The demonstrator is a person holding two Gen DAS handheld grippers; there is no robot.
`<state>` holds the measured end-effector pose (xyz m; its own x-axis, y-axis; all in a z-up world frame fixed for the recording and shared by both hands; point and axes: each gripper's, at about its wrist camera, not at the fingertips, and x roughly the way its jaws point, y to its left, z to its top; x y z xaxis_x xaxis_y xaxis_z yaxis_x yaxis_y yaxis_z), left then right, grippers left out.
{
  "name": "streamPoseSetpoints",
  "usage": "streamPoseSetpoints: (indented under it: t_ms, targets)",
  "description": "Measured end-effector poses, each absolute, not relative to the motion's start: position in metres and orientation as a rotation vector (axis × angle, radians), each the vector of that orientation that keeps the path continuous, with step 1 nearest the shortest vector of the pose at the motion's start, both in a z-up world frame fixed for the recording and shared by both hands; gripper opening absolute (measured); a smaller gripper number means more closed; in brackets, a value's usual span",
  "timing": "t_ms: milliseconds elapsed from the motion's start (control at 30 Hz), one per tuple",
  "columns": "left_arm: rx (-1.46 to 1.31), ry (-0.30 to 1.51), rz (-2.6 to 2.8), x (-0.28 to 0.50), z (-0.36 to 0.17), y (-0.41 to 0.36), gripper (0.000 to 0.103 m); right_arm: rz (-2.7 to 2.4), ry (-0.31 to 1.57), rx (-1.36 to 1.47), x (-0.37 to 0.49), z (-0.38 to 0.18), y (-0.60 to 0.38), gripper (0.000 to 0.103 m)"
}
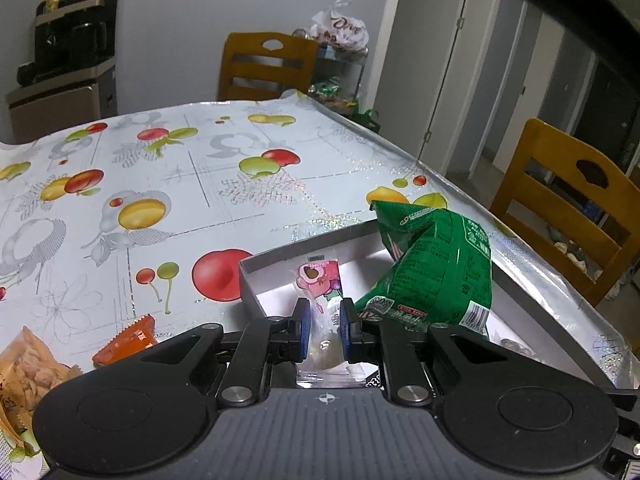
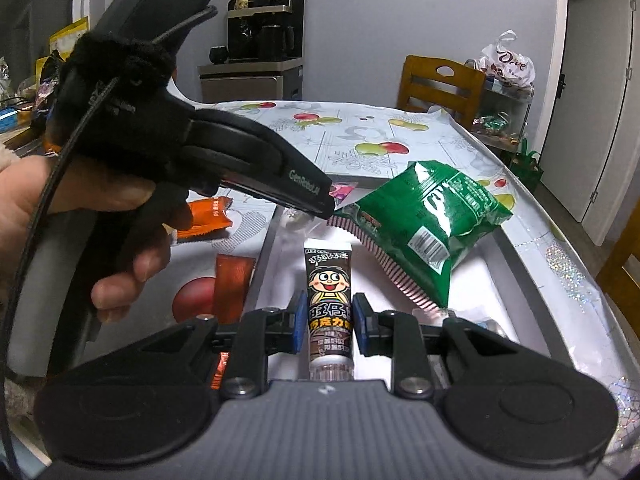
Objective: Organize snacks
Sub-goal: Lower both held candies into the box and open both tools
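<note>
Background bag point(image 2: 508, 65): "Dove"; gripper point(image 2: 304, 194): "GenRobot.AI"

Indoor light falls evenly and fairly bright from overhead, leaving only soft shadows inside the white box point(image 1: 532, 320) and glare streaks on the green snack bag point(image 2: 424, 216) and the glossy surface point(image 1: 200, 168). Both fisheye views bend straight lines strongly, with dark vignetting from 12 to 3 o'clock. The hand point(image 2: 80, 216) at 9 o'clock looks soft and overexposed.
</note>
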<state>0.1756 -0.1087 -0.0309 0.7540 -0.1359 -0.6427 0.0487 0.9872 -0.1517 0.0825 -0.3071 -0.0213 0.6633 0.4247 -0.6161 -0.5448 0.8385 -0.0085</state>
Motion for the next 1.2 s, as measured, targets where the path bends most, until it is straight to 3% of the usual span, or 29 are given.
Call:
streamPoseSetpoints:
  t_ms: [833, 1200]
  targets:
    - [-0.113, 0.720, -0.099, 0.175, -0.036, -0.110, 0.020, 0.529, 0.664, -0.214, 0.090, -0.032, -0.296, 0.024]
    - [-0.100, 0.679, -0.104, 0.168, -0.027, -0.112, 0.046, 0.509, 0.646, -0.197, 0.088, -0.030, -0.297, 0.024]
